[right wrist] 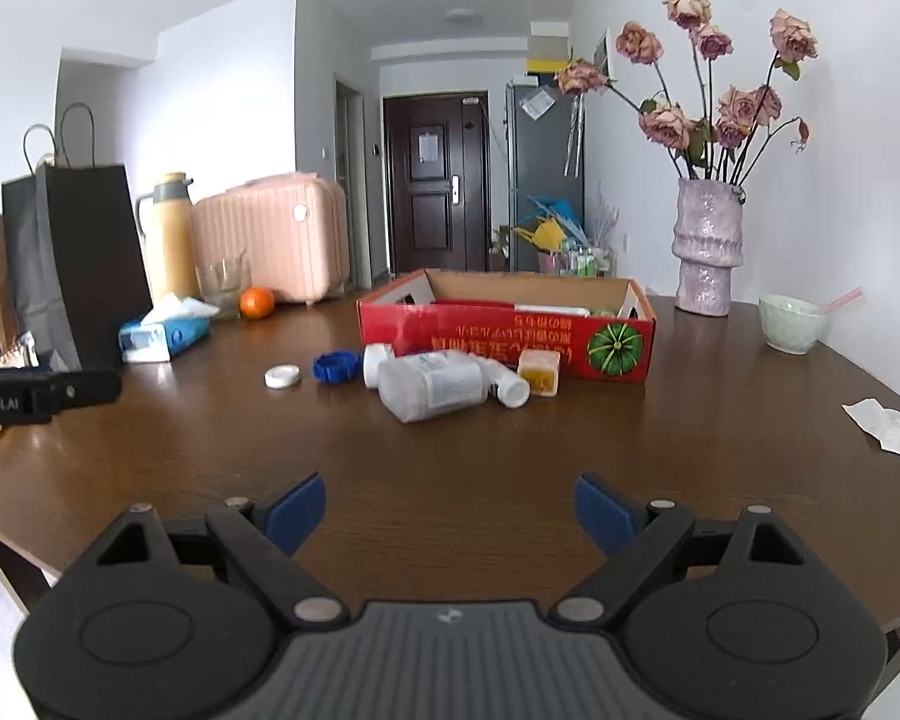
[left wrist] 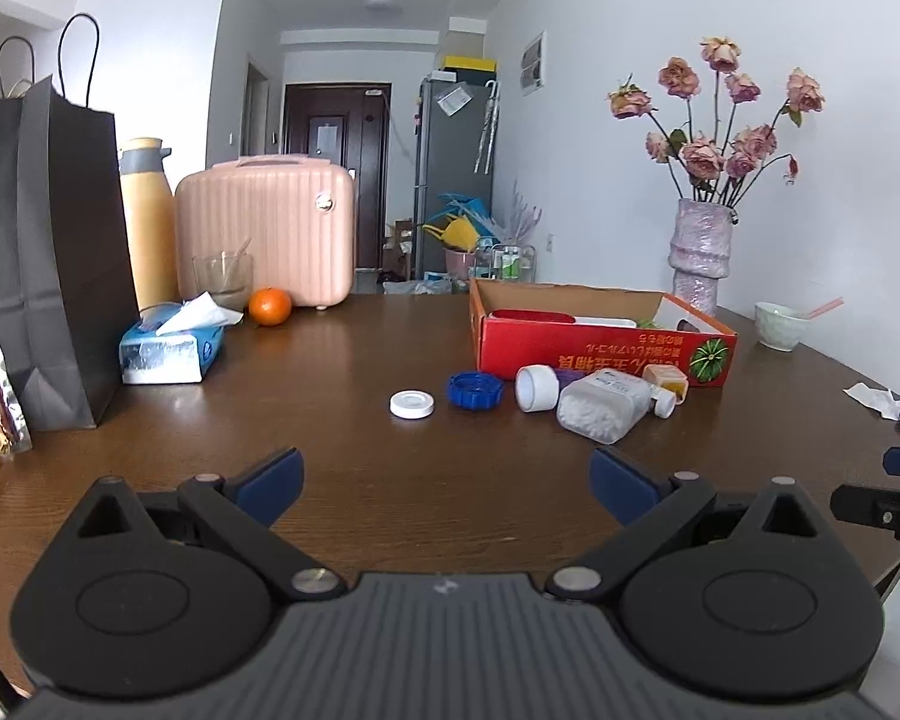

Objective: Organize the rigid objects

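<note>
A red cardboard box (left wrist: 600, 354) (right wrist: 504, 336) stands open on the brown table (left wrist: 360, 480). In front of it lie a white flat lid (left wrist: 411, 404) (right wrist: 282, 376), a blue cap (left wrist: 475, 390) (right wrist: 336, 366), a white jar (left wrist: 537, 387), a clear bottle of white pills (left wrist: 603, 407) (right wrist: 435, 387), and a small amber bottle (left wrist: 669, 381) (right wrist: 539, 372). My left gripper (left wrist: 447, 483) is open over the near table, short of these. My right gripper (right wrist: 450, 510) is open too, nothing between its fingers. Its tip shows at the right edge of the left wrist view.
On the left stand a black paper bag (left wrist: 48, 276), a tissue pack (left wrist: 171, 345), an orange (left wrist: 270, 306), a glass, a yellow flask and a pink case (left wrist: 264, 234). A vase of roses (right wrist: 707, 246), a pale bowl (right wrist: 791, 322), crumpled paper and a dark phone sit at the right.
</note>
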Demonstrator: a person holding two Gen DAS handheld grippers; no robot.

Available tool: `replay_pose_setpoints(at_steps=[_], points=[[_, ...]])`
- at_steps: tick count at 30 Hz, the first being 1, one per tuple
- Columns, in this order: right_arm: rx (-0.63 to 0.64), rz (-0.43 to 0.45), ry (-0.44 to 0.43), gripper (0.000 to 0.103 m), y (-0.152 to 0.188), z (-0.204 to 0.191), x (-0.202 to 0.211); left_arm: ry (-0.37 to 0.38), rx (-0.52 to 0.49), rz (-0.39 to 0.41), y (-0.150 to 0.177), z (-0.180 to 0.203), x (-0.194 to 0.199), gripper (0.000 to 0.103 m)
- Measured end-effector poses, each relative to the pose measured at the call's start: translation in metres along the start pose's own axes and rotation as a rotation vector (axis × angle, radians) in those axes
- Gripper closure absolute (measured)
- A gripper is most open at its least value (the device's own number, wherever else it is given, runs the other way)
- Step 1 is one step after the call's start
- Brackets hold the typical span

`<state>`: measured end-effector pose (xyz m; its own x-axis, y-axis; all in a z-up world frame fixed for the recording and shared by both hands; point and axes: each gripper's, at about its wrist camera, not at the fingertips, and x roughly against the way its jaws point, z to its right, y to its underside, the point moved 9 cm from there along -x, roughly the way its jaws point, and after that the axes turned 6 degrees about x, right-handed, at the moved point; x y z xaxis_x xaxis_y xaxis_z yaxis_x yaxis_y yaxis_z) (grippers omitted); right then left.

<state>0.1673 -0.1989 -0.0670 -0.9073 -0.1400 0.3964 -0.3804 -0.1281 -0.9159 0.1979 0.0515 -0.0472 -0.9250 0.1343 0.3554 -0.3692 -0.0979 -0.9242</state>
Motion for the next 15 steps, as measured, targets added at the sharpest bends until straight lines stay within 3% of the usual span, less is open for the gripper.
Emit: replay_pose_setpoints(at_steps=[7,9,12,15], points=[[-0.015,0.049,0.062,0.013,0.019,0.028,-0.036,0.003,-0.055,-0.031,-0.018,0.000,-0.063,0.000],[0.003,0.050,0.115,0.014,0.023,0.041,-0.043,0.090,-0.066,-0.018,-0.049,0.030,-0.099,0.000],[0.022,0.068,0.128,0.014,-0.003,0.054,-0.054,0.225,-0.087,-0.101,-0.087,0.071,-0.138,0.000],[0.001,0.075,0.006,0.013,-0.050,0.060,-0.080,0.162,-0.113,-0.097,-0.101,0.056,-0.141,0.000]])
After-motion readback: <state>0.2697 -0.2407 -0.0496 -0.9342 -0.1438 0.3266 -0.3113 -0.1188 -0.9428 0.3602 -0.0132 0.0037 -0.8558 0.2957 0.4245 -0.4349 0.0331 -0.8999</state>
